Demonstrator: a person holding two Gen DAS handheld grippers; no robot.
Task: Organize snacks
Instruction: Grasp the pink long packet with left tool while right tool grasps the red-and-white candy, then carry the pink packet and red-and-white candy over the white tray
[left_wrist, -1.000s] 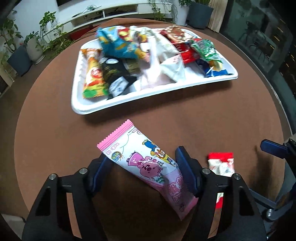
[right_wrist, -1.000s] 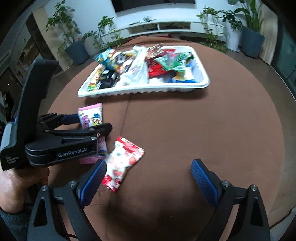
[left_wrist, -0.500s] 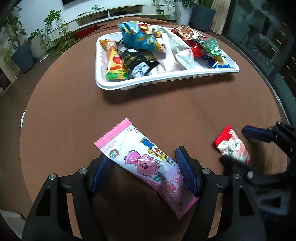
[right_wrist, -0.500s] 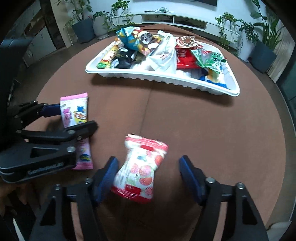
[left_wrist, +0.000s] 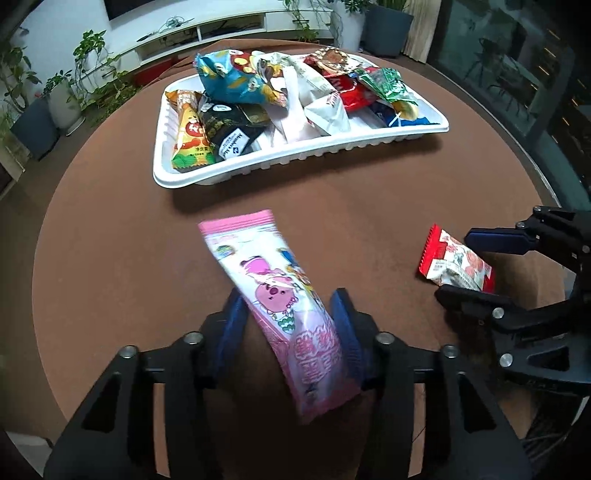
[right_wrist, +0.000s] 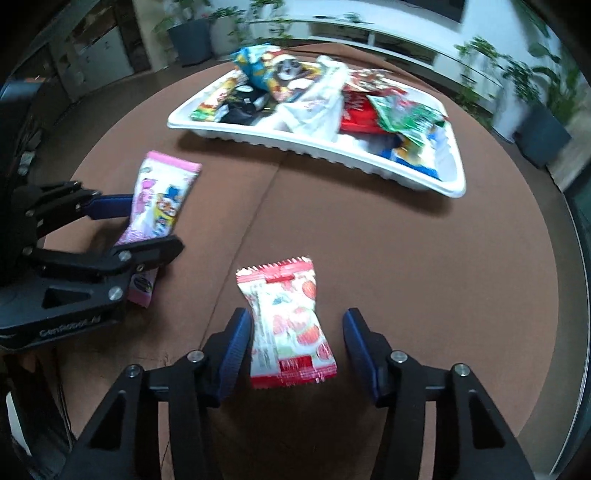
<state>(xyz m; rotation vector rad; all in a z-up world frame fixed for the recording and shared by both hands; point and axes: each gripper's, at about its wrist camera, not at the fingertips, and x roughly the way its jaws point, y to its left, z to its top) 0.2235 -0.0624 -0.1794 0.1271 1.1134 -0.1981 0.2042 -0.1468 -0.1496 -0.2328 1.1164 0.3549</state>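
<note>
Left hand-held gripper (left_wrist: 286, 325), jaws just closing, clamps the pink snack packet (left_wrist: 280, 306) above the brown bench (left_wrist: 110, 229); right hand-held gripper (right_wrist: 295, 343), jaws also closing, straddles the red-and-white packet (right_wrist: 288, 325), right pad clear. Beyond, a white tray (left_wrist: 295, 162) holds more snacks.

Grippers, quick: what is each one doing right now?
Left gripper: jaws just closing, pads pressed on the pink snack pack.
Right gripper: jaws just closing around the strawberry candy packet, right pad still clear.

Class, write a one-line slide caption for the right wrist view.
Right gripper closing around a strawberry candy packet on the brown table, snack tray beyond.
</note>
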